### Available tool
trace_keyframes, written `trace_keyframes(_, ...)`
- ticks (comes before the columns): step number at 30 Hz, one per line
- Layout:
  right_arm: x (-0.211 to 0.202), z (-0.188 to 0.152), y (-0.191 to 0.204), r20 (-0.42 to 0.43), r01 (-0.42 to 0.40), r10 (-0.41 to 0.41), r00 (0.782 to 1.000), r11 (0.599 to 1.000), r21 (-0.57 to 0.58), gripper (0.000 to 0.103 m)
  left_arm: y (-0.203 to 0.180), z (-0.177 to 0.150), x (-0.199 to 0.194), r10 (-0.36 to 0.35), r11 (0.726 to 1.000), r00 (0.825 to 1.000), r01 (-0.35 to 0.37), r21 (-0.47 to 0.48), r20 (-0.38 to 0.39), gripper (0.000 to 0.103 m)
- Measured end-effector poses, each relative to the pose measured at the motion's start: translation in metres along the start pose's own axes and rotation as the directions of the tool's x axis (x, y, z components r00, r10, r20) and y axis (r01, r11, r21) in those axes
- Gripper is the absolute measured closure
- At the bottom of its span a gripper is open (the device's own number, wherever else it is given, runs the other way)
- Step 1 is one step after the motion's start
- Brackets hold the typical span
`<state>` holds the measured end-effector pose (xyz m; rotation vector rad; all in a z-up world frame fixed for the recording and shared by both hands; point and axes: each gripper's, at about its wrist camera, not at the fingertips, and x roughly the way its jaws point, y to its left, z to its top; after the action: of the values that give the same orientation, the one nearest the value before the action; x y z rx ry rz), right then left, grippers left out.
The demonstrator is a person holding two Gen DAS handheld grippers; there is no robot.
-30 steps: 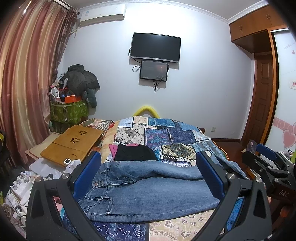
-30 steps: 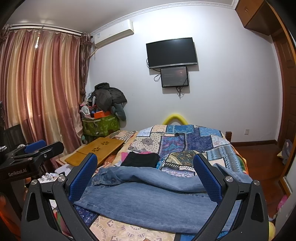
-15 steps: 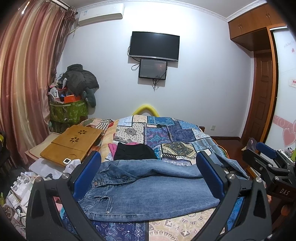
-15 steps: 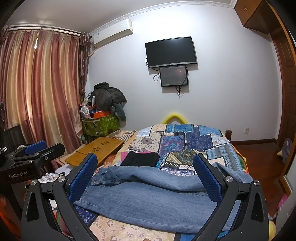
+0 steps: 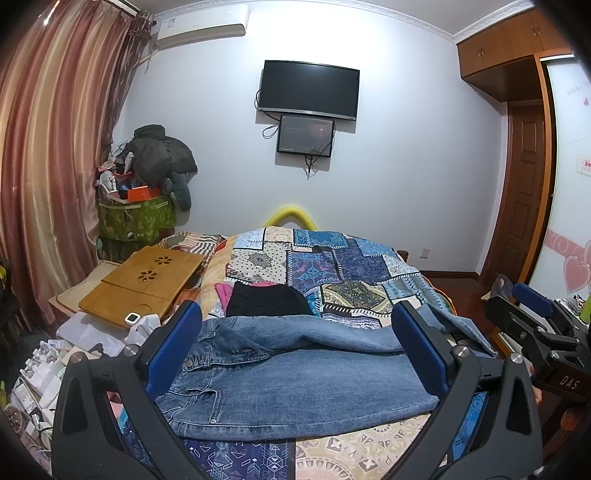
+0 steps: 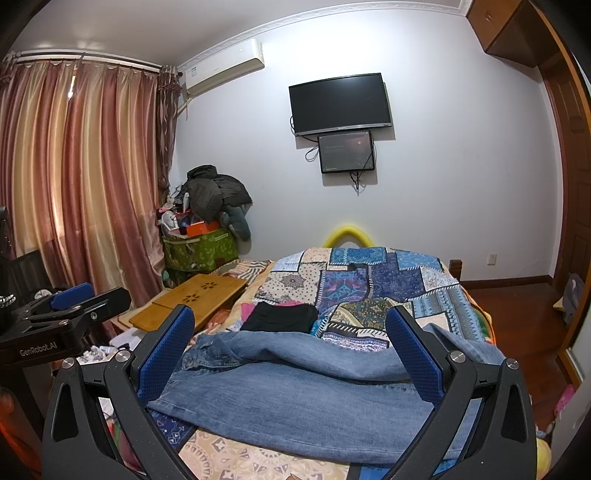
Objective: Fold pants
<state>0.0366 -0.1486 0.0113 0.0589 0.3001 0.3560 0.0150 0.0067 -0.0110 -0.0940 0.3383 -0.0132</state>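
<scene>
I have the left gripper [image 5: 295, 343] spread wide, its blue pads empty, held above the near edge of the bed [image 5: 325, 266]. The right gripper [image 6: 291, 343] is just as wide and holds nothing. The pants [image 5: 291, 373], blue jeans, lie crosswise on the patchwork cover at the near end of the bed, waistband to my left, one leg bunched over the other.

Writing I can read: "GenRobot.AI" on the left gripper's body as seen from the right wrist view, and "DAS" on the right gripper's body [image 5: 546, 347] in the left wrist view. The air conditioner [image 5: 201, 24] carries a small label too fine to read. The small screen [image 5: 306, 134] under the dark television [image 5: 309, 88] shows faint text I cannot make out.

The far ends of the pants legs drop over the bed's right side, out of sight. A folded black garment [image 5: 266, 301] partly covers something pink behind it.
</scene>
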Motion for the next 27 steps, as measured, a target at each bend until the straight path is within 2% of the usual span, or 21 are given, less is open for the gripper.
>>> trace_keyframes(27,0.010,0.000,-0.002,-0.025,0.004,-0.005,1.000,1.000,-0.006,0.000,0.008,0.001,0.011,0.001,1.000,1.000,-0.001,-0.017,-0.014,0.000)
